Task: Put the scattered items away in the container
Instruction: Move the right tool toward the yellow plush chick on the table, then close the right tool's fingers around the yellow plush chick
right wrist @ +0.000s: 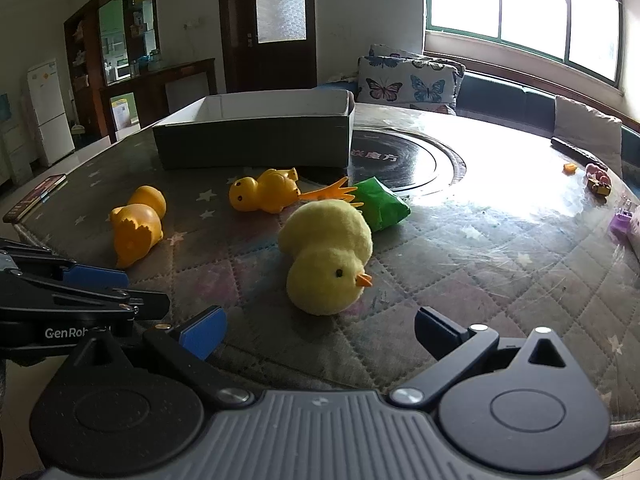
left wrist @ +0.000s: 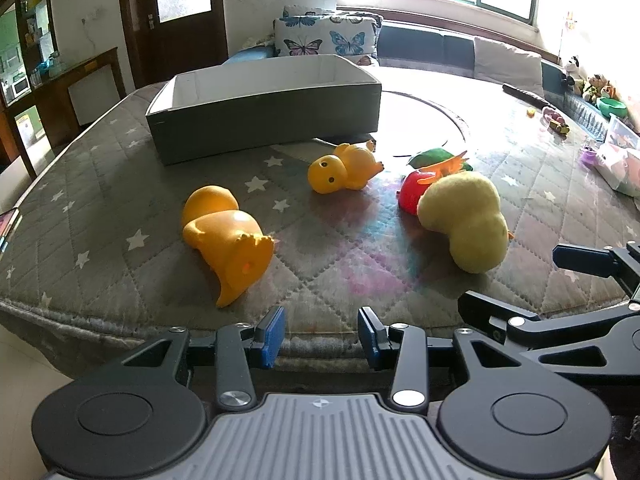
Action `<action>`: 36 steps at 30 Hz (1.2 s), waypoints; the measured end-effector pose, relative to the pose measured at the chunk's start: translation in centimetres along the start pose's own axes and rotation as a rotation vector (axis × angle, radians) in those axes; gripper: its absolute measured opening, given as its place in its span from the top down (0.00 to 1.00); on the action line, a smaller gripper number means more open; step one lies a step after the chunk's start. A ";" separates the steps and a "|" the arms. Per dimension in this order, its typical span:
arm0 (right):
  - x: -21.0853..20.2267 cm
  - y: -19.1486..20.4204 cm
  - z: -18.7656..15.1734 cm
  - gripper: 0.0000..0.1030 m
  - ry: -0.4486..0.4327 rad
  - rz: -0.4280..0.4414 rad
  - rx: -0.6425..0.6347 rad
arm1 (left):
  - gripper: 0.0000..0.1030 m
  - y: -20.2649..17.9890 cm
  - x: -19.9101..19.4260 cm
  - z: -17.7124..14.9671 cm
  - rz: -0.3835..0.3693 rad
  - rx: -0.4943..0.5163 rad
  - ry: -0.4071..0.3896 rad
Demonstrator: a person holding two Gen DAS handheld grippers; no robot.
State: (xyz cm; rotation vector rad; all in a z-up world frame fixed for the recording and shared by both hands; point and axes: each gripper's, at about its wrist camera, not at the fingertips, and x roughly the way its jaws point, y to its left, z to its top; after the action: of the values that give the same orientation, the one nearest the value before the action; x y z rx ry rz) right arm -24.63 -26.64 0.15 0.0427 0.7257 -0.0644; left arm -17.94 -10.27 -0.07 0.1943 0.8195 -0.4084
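Note:
A grey open box (left wrist: pixel 264 114) stands at the back of the quilted table; it also shows in the right wrist view (right wrist: pixel 256 140). In front of it lie a large orange rubber duck (left wrist: pixel 226 236) (right wrist: pixel 136 226), a small yellow rubber duck (left wrist: pixel 340 168) (right wrist: pixel 264 192), a yellow plush chick (left wrist: pixel 468 218) (right wrist: pixel 326 256), a red toy (left wrist: pixel 414 192) and a green packet (right wrist: pixel 380 204) with an orange plastic claw (right wrist: pixel 334 193). My left gripper (left wrist: pixel 322 336) is open and empty at the table's near edge. My right gripper (right wrist: pixel 320 334) is open wide and empty, just short of the plush chick.
A round dark turntable (right wrist: pixel 404 156) lies in the table's middle. Small toys and a purple cup (left wrist: pixel 588 156) sit at the far right edge. A phone or booklet (right wrist: pixel 36 196) lies at the left edge. A sofa with butterfly cushions (left wrist: pixel 328 36) stands behind.

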 end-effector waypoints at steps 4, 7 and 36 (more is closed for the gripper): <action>0.4 -0.3 0.2 0.01 0.004 -0.001 0.004 | 0.59 -0.1 0.4 0.3 -0.001 0.002 0.007; 0.7 -0.5 0.4 0.01 0.008 -0.001 0.007 | 0.59 -0.1 0.7 0.5 -0.004 0.003 0.015; 3.7 -2.3 2.4 0.05 0.045 0.035 0.045 | 0.58 0.8 4.0 3.5 -0.050 0.001 0.068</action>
State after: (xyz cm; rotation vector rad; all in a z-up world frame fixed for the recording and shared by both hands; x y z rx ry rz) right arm -20.43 -29.23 -0.56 0.1007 0.7682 -0.0462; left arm -12.86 -11.81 -0.72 0.1898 0.8921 -0.4510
